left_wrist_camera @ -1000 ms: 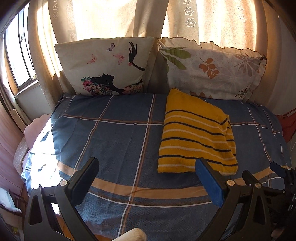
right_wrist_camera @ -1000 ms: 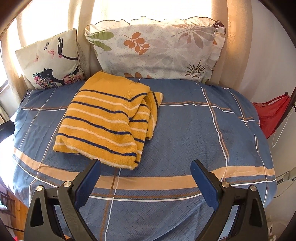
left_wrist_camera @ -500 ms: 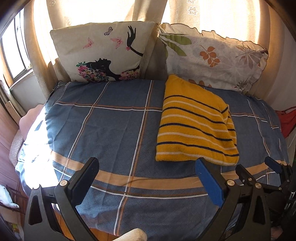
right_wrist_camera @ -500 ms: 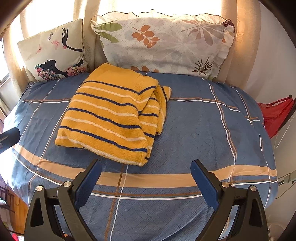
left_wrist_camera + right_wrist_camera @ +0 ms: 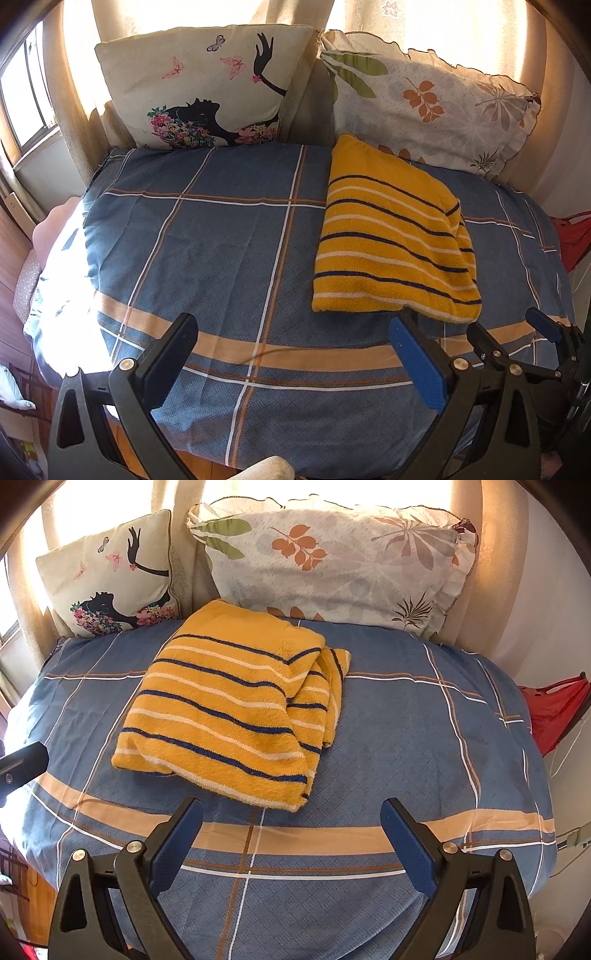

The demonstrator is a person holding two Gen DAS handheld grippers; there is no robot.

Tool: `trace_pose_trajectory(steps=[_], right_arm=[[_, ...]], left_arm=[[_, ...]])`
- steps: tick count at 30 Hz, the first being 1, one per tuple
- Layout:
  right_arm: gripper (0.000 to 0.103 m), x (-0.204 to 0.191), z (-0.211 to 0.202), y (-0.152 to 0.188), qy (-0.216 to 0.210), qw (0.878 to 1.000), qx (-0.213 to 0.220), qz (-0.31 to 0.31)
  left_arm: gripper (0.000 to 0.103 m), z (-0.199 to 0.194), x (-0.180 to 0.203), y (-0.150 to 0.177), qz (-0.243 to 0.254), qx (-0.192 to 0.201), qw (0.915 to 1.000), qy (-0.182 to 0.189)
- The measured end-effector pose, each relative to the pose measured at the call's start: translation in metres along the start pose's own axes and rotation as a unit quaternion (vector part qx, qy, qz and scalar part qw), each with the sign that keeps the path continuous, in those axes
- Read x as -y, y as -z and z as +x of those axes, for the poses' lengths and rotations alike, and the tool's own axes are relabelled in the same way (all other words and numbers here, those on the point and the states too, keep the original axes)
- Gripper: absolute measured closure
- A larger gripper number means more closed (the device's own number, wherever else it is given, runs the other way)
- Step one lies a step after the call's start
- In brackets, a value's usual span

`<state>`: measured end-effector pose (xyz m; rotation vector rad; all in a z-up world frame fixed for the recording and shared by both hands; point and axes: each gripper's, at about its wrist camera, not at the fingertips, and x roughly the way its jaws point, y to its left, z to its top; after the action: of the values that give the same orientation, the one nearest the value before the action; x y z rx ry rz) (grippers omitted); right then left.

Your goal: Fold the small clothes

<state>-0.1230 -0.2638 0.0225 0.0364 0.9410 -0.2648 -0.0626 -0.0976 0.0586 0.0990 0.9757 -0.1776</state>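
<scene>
A blue bedcover with white, brown and tan check lines (image 5: 424,738) spreads over the whole bed, with a cream cushion printed with a black silhouette and butterflies (image 5: 207,85) and a frilled leaf-print pillow (image 5: 332,561) propped at its far edge. On the cover, just in front of the leaf pillow, lies the yellow fleecy garment with navy and white stripes (image 5: 221,705), already doubled over, its layered edges stepping out along its right side. Both tools hang above the near edge, touching nothing: the left gripper (image 5: 295,354) and right gripper (image 5: 291,834) each have their blue-padded fingers spread wide and empty. The fold looks nearly finished (though what lies under the top layer is hidden); I would square those stepped edges, pinching all layers together.
</scene>
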Motion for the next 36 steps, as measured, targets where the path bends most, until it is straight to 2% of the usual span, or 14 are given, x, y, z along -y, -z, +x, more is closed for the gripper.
trace_pose_trajectory(steps=[36], right_arm=[[0.004,0.004,0.016,-0.006,0.001,1.000,-0.014,0.000]], left_arm=[[0.000,0.019,0.001,-0.002,-0.016,-0.032,0.9994,0.000]])
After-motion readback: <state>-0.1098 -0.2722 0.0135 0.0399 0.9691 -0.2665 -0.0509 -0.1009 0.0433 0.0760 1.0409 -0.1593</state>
